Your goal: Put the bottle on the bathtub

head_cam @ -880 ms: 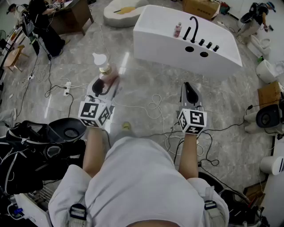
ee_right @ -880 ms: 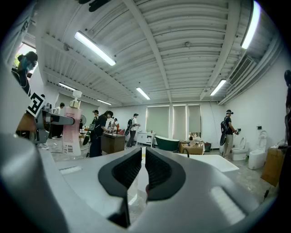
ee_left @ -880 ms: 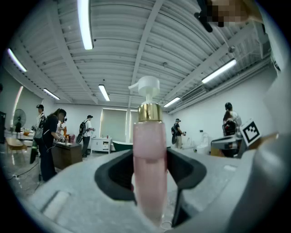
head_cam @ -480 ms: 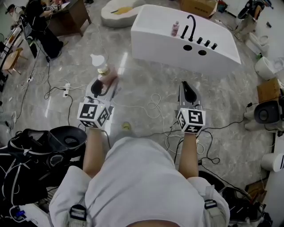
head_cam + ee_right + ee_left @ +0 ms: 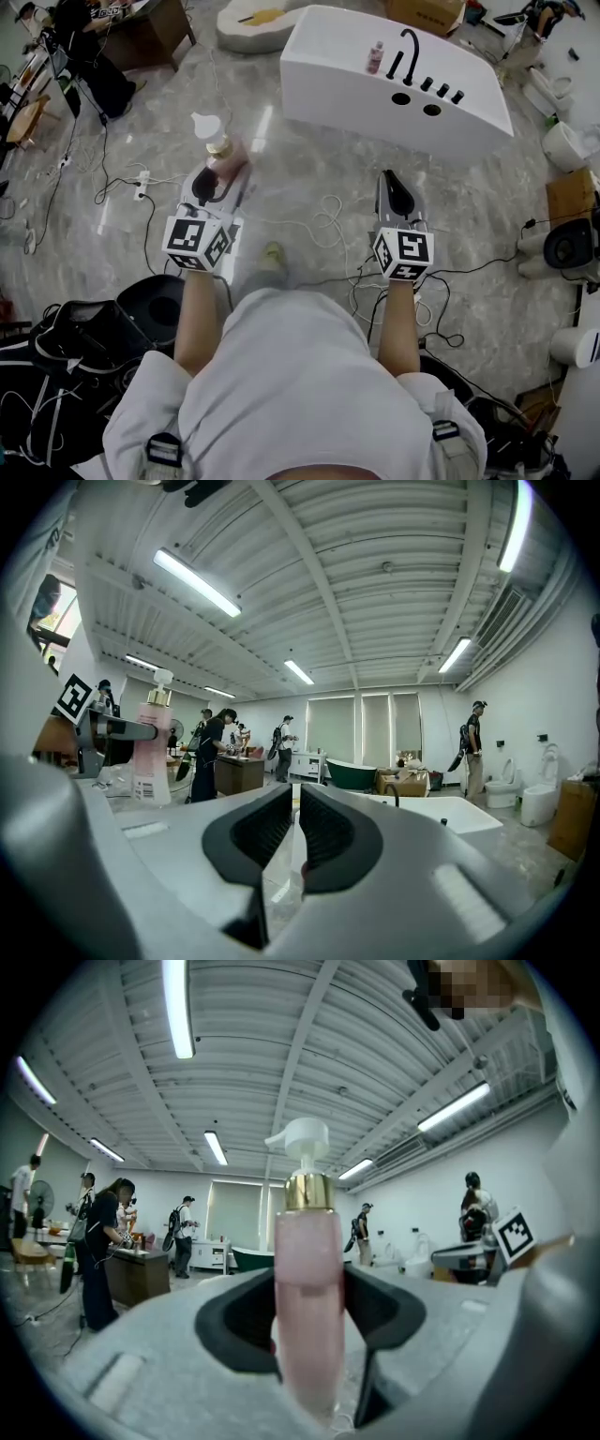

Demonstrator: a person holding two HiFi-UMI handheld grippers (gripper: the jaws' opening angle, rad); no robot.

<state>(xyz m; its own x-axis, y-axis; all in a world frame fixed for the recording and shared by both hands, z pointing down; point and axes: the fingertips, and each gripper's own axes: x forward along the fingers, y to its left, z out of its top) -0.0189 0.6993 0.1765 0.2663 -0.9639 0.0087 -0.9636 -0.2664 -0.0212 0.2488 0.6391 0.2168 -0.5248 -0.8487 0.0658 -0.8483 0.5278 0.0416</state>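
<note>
**Open floor**: grey marble, clear from the gripper tips to the bathtub's near wall. Loose white cables lie at 9 o'clock of the right gripper.

**Bathtub**: white, at 12 to 1 o'clock in the head view, with its long near edge towards the person. On its flat deck stand a black faucet and, at the faucet's 9 o'clock, a small pink bottle.

**Bounds:**
- Black bags at 8 o'clock.
- A dark desk at 11 o'clock.
- A white fixture at 3 o'clock.

**Left gripper**: held level and clenched on the pump bottle. The pink body stands upright between the two dark pads. The gold collar and white pump head rise above them.

**Pump bottle, place:** at the left gripper's tip, at its 12 o'clock. It is off the floor and well apart from the bathtub, which lies at its 1 o'clock.

**Right gripper**: held level at 3 o'clock of the left one. Its jaws are drawn together to a thin slit with nothing between them.
</note>
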